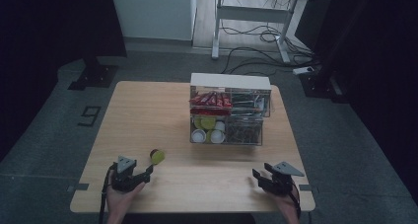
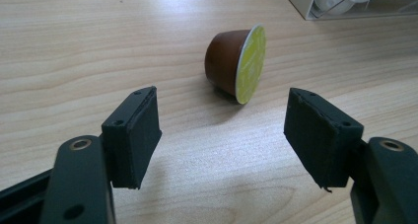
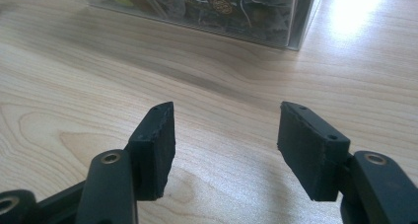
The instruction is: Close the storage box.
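Capsule (image 2: pixel 235 63) first: it lies on its side on the wooden table (image 1: pixel 148 115), a small brown cup with a yellow-green foil lid, just in front of your left gripper (image 2: pixel 222 135) and clear of both jaws. Taking the clear organizer (image 1: pixel 229 113) as the landmark, the capsule sits well apart from it, off its lower-left corner toward you.

Expect it to be very light, with a thin rigid shell and a smooth tapered wall, so it will likely skid or roll if you nudge it. Judge the foil face as the weak part; take hold across the brown body, one pad on each side wall, and close gently.

Your left gripper's jaws stand wide, the capsule ahead of the gap and not yet between them. Your right gripper (image 3: pixel 224 140) also has its jaws wide and holds nothing, over bare table on your side of the organizer's right corner.

Inside the organizer, the upper tier carries red packets (image 1: pixel 211 100) at left and darker sachets beside them. The lower tier holds more capsules (image 1: pixel 207 129), white and yellow-green lids showing, at left, and a tangle of dark wrapped items, too blurred to name, at right.
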### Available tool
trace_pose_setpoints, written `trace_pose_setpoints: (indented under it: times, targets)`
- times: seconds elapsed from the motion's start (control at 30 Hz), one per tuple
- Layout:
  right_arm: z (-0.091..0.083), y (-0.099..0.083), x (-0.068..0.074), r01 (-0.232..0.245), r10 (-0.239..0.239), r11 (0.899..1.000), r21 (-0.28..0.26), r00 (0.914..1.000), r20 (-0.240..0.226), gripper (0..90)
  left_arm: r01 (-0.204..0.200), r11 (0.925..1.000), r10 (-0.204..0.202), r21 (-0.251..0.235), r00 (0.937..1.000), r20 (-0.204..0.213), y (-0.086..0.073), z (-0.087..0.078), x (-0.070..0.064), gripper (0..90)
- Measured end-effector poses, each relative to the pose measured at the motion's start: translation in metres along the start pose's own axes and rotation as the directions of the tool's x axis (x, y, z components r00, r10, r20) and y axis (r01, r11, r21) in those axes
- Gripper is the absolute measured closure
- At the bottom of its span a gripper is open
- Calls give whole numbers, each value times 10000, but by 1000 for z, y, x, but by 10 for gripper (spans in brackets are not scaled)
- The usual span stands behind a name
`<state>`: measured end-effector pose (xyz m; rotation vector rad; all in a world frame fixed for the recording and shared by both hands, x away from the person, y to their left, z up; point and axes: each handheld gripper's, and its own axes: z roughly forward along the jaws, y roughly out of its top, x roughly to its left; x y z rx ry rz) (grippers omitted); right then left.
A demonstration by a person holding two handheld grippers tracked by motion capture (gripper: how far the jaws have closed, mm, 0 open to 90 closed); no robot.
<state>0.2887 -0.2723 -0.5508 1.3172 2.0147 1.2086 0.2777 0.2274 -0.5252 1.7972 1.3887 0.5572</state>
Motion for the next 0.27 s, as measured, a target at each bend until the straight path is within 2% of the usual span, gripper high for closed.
trace_pose_setpoints:
  times: [0.27]
  targets:
    - [4, 2, -1, 18, -21, 9998, 209, 9999, 143, 375, 31, 10000, -31, 41, 10000, 30, 0, 1, 2, 299]
